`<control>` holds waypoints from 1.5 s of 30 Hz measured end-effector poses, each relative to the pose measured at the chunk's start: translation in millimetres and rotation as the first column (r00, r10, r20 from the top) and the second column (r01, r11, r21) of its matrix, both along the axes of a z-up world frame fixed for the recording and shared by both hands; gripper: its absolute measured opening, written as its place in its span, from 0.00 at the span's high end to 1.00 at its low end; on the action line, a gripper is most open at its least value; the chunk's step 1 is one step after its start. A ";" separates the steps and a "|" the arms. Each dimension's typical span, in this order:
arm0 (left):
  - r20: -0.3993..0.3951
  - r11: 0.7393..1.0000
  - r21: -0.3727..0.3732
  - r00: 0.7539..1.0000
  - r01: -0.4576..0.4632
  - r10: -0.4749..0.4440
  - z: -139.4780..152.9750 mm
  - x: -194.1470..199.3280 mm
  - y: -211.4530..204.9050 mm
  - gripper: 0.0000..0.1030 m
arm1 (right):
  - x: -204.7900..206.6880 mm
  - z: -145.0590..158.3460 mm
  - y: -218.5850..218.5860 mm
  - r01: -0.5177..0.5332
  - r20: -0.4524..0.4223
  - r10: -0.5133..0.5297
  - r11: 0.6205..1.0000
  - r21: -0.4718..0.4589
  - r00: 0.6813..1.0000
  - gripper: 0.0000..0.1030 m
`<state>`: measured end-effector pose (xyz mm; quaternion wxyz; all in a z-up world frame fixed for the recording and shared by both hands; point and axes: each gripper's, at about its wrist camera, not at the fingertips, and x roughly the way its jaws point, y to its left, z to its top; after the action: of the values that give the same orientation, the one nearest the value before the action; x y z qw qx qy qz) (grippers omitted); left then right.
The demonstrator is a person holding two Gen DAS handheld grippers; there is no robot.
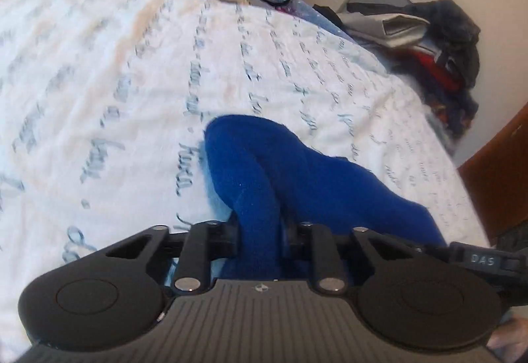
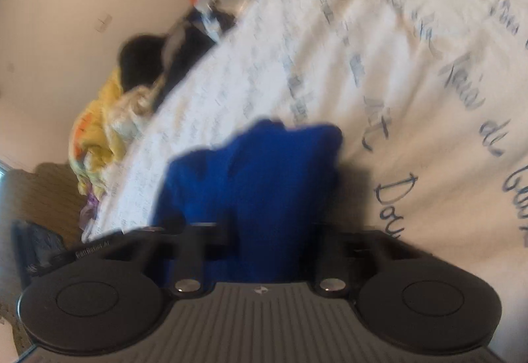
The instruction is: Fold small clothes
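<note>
Blue garment (image 1: pixel 297 178) bunched on the bed (image 1: pixel 115 82), directly ahead of the left gripper (image 1: pixel 260 231), one thick fold running back between its jaws. Jaws narrow and closed on that fold, cloth filling the gap between them. Rest of the garment spreading forward and to the right over the white cover with its lines of blue script. Another black gripper part marked with letters showing at the right edge, beside the cloth.

In the right wrist view, same blue garment (image 2: pixel 257 171) rising straight from the right gripper (image 2: pixel 264 237), jaws narrow and clamped on the cloth, which hides the fingertips. Fabric standing up in a crumpled mass just ahead, its far edge over the bed (image 2: pixel 412 66). View blurred, folds hard to make out.

Heaps of other clothes (image 1: pixel 429 33) along the far edge of the bed against the wall, well apart from the garment; yellow bedding (image 2: pixel 99 132) at the left in the right wrist view.
</note>
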<state>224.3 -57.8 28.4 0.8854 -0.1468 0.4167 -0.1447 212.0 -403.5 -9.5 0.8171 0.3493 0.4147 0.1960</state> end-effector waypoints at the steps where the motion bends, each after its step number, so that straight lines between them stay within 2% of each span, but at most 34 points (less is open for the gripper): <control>1: 0.030 1.000 0.021 1.000 -0.003 0.002 7.3 -3.4 2.2 0.80 | 1.8 2.0 1.7 0.007 -0.005 -0.007 1.000 -0.004 1.000 0.78; 3: 0.096 0.999 0.033 0.995 0.007 -0.010 29.0 -22.1 11.4 0.81 | -5.2 16.0 9.8 -0.003 0.038 0.003 1.000 0.001 0.999 0.79; 5: 0.155 0.998 0.050 0.987 0.024 -0.032 55.5 -38.0 23.3 0.81 | -16.1 36.5 24.0 -0.032 0.094 0.027 0.998 0.056 0.995 0.79; 7: 0.209 0.995 0.098 0.978 0.001 -0.021 76.6 -45.2 39.9 0.81 | -19.5 54.7 45.5 -0.079 0.143 0.067 0.994 0.080 0.987 0.79; 8: 0.212 0.992 0.120 0.977 -0.032 0.005 82.0 -39.0 47.6 0.80 | -14.8 60.2 57.8 -0.090 0.150 0.075 0.991 0.094 0.986 0.79; 10: 0.180 0.982 0.172 0.983 -0.072 0.040 81.2 -17.5 59.1 0.79 | 5.6 59.4 80.2 -0.089 0.125 0.075 0.990 0.113 0.989 0.72; 11: 0.149 0.978 0.193 0.987 -0.085 0.057 77.6 -11.9 65.8 0.76 | 18.4 54.2 90.1 -0.092 0.089 0.084 0.991 0.099 0.992 0.51; 13: 0.111 0.984 0.157 0.991 -0.086 0.069 74.4 -25.0 86.4 0.68 | 27.4 46.6 100.6 -0.081 -0.017 0.081 0.996 0.046 0.997 0.27; 14: 0.117 0.990 0.124 0.992 -0.060 0.045 74.2 -41.7 95.5 0.63 | 21.3 46.4 100.1 -0.089 -0.026 0.090 0.995 0.052 0.996 0.27; 15: 0.117 0.993 0.108 0.993 -0.041 0.028 72.9 -59.9 103.2 0.46 | 11.6 48.1 98.0 -0.120 -0.005 0.120 0.990 0.070 0.993 0.27; 16: 0.105 0.995 0.091 0.994 -0.029 0.020 67.0 -78.1 110.6 0.36 | -1.3 49.1 94.5 -0.152 0.016 0.151 0.985 0.086 0.988 0.28; 17: 0.073 0.997 0.069 0.997 -0.018 0.013 57.7 -90.7 115.2 0.35 | -14.1 48.1 90.2 -0.163 0.019 0.162 0.983 0.089 0.987 0.28; 18: 0.018 0.999 0.040 1.000 -0.002 0.002 45.9 -99.1 118.5 0.39 | -26.3 45.0 86.5 -0.166 0.005 0.166 0.982 0.093 0.986 0.27; 19: -0.047 1.000 0.010 0.999 0.001 0.000 32.7 -105.1 121.4 0.48 | -36.3 38.6 83.7 -0.172 -0.016 0.175 0.980 0.103 0.984 0.27; 21: -0.103 1.000 -0.007 0.995 -0.015 0.014 13.8 -114.7 121.9 0.54 | -49.1 25.3 85.0 -0.184 -0.077 0.191 0.979 0.090 0.979 0.27; 22: -0.080 1.000 -0.001 0.996 -0.026 0.026 11.6 -118.7 120.8 0.56 | -52.7 20.2 89.8 -0.198 -0.093 0.203 0.978 0.061 0.975 0.28; 23: -0.080 0.999 0.011 0.996 -0.033 0.034 11.7 -117.6 118.3 0.59 | -57.1 18.5 94.1 -0.199 -0.072 0.202 0.979 0.045 0.977 0.31; 24: -0.091 0.999 0.017 0.995 -0.040 0.042 12.3 -113.4 115.3 0.76 | -58.6 18.4 98.0 -0.198 -0.057 0.199 0.980 0.033 0.978 0.32; 25: -0.107 0.999 0.016 0.993 -0.043 0.045 13.3 -107.9 113.2 0.84 | -55.6 17.4 103.1 -0.207 -0.066 0.208 0.978 0.021 0.976 0.53; 26: -0.106 0.999 0.021 0.993 -0.046 0.048 16.8 -103.2 110.8 0.86 | -49.7 14.8 109.1 -0.209 -0.099 0.208 0.978 -0.005 0.973 0.89; 28: -0.056 0.998 0.064 0.998 -0.024 0.028 34.4 -100.8 103.5 0.87 | -41.6 15.6 113.8 -0.215 -0.097 0.212 0.976 -0.020 0.972 0.88; 31: 0.070 0.998 0.065 0.998 0.001 -0.006 80.7 -115.2 100.9 0.88 | -42.5 48.7 114.1 -0.219 -0.023 0.218 0.975 -0.026 0.976 0.89; 34: 0.148 0.999 0.011 0.988 0.035 -0.037 119.7 -151.8 109.0 0.89 | -64.7 94.3 105.0 -0.250 0.084 0.249 0.968 0.002 0.965 0.89; 36: 0.167 0.996 0.006 0.982 0.084 -0.084 123.3 -188.9 113.7 0.86 | -96.0 113.4 97.8 -0.291 0.134 0.286 0.957 0.019 0.949 0.89; 38: 0.121 0.989 0.032 0.982 0.142 -0.145 100.5 -224.7 114.0 0.69 | -132.5 107.7 93.6 -0.328 0.125 0.324 0.944 0.019 0.938 0.85; 39: 0.111 0.987 0.047 0.981 0.154 -0.159 83.4 -238.1 116.7 0.49 | -148.3 96.5 91.8 -0.360 0.091 0.357 0.933 0.013 0.929 0.62; 40: 0.109 0.989 0.070 0.985 0.128 -0.136 67.7 -245.8 120.7 0.32 | -159.5 85.2 87.9 -0.366 0.060 0.365 0.931 0.004 0.929 0.23; 41: 0.098 0.992 0.094 0.991 0.079 -0.088 55.8 -245.0 124.3 0.29 | -166.6 76.0 81.5 -0.337 0.054 0.336 0.942 -0.005 0.940 0.11; 43: 0.069 0.994 0.107 0.997 0.025 -0.033 43.5 -226.5 127.5 0.29 | -158.4 64.1 66.1 -0.249 0.050 0.248 0.968 0.016 0.968 0.11; 45: 0.077 0.991 0.130 0.997 -0.022 0.012 39.9 -197.7 124.8 0.32 | -133.0 57.8 57.2 -0.173 0.043 0.170 0.982 0.075 0.984 0.11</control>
<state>26.6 67.0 68.3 0.9095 -0.0863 0.3901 -0.1147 79.0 -346.3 48.3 0.7902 0.3403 0.4205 0.2881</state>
